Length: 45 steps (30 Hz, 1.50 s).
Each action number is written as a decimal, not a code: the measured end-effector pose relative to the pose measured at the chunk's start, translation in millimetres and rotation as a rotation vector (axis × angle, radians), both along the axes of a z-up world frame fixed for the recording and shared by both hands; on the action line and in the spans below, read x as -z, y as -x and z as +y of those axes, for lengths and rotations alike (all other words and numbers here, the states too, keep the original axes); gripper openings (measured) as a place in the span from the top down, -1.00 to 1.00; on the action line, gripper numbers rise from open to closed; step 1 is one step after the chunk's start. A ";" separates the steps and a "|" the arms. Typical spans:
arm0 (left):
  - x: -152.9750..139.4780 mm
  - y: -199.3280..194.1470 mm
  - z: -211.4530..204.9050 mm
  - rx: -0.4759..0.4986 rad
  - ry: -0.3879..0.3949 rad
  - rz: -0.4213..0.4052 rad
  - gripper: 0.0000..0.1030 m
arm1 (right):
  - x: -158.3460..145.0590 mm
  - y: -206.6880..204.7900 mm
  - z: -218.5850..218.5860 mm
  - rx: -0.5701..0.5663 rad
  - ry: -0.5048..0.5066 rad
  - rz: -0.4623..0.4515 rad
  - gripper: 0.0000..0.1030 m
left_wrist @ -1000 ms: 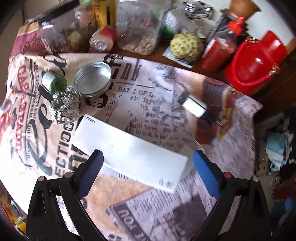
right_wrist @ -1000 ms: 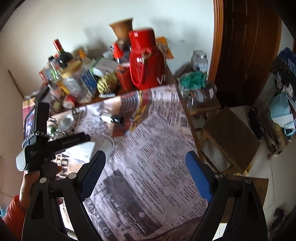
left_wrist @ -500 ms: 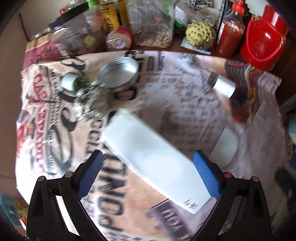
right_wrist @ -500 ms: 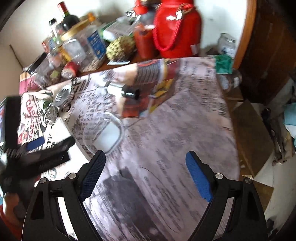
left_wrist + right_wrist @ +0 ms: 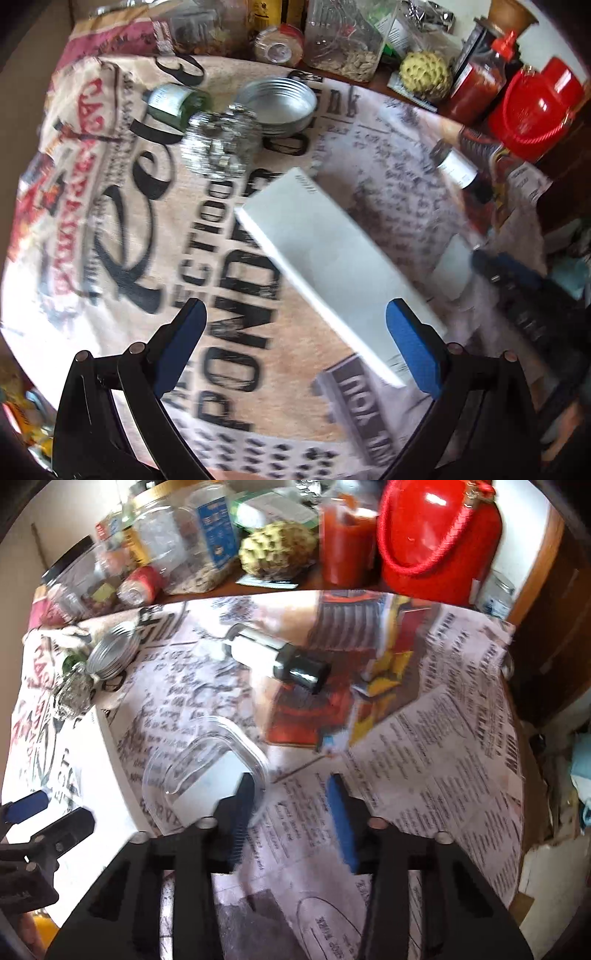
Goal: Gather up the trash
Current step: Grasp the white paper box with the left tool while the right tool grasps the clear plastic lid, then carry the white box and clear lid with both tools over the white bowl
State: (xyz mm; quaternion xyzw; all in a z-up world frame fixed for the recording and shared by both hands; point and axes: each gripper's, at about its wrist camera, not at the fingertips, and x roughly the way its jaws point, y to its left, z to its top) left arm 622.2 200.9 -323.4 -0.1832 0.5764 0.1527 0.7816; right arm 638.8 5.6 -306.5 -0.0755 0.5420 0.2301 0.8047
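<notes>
Jaws first: the left gripper stands wide apart with nothing between its blue pads, while the right gripper is narrowing, its jaws closing with only printed paper showing in the gap.

Newspaper covers the worktop across both views. In the left wrist view the white box lies flat and slanted from the centre toward the lower right; its near end passes just in front of the right-hand pad, so most of the box sits above and beyond the jaws, not between them. In the right wrist view the clear plastic container lies just above and left of the jaws, and the left finger's tip overlaps its near right rim; whether it touches cannot be told through the blur.

A red jug stands at the top right of that view, beside a red sauce bottle and a knobbly green fruit. A small bottle with a white label and dark cap lies on its side above the container, well apart from the jaws. At the upper left of the left wrist view sit a round metal lid, a crumpled foil ball just beside it, and a green bottle on its side.
</notes>
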 end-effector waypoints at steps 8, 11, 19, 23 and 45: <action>12.5 -32.7 -48.3 0.017 0.050 -0.001 -0.91 | -3.8 -9.9 -17.3 -0.007 -0.073 0.042 0.88; 17.4 -38.2 -64.5 0.089 -0.046 0.030 -0.91 | -6.6 -7.2 -24.5 -0.007 -0.027 0.021 0.91; 19.3 -5.8 -51.2 0.126 -0.100 0.054 -0.91 | -9.7 9.4 -41.9 0.033 -0.010 0.017 0.92; 14.7 9.3 -31.1 0.096 -0.102 0.020 -0.56 | -7.7 12.4 -33.1 0.038 -0.018 0.016 0.92; -129.4 33.3 -72.4 0.173 -0.135 -0.297 0.02 | -120.5 69.0 -112.3 0.059 -0.181 -0.168 0.94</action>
